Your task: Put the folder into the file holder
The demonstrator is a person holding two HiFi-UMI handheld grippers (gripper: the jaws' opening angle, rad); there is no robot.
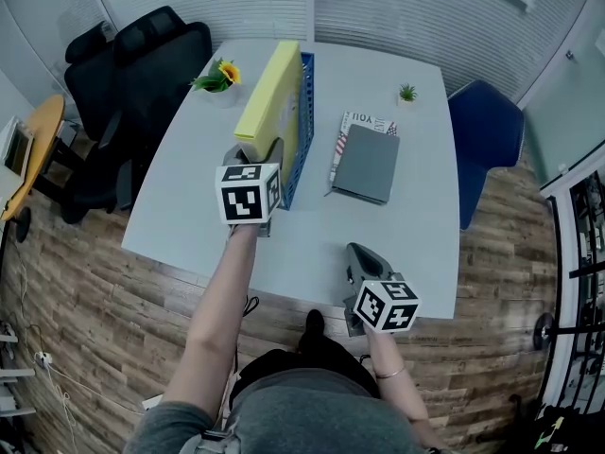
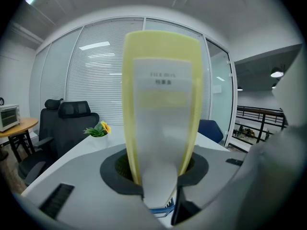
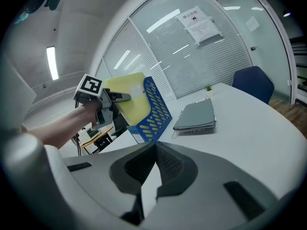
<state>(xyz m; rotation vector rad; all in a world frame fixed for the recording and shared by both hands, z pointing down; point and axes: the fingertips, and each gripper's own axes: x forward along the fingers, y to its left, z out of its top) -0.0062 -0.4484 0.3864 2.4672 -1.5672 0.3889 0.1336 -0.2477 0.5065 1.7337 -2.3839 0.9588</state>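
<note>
Grips a fat yellow folder (image 1: 272, 88) tight in the left tongs (image 1: 255, 152), pads pressing on its two wide sides. Looks like a thick box, bright yellow, with a white label (image 2: 163, 87) on the narrow back that faces the tongs. Stands on edge just ahead of those tongs, lower part down inside the blue file holder (image 1: 305, 126) full of little holes. Further right, a gray book (image 1: 367, 164) lying flat, ahead of the right tongs (image 1: 364, 258). Right tongs closed, with nothing inside.
</note>
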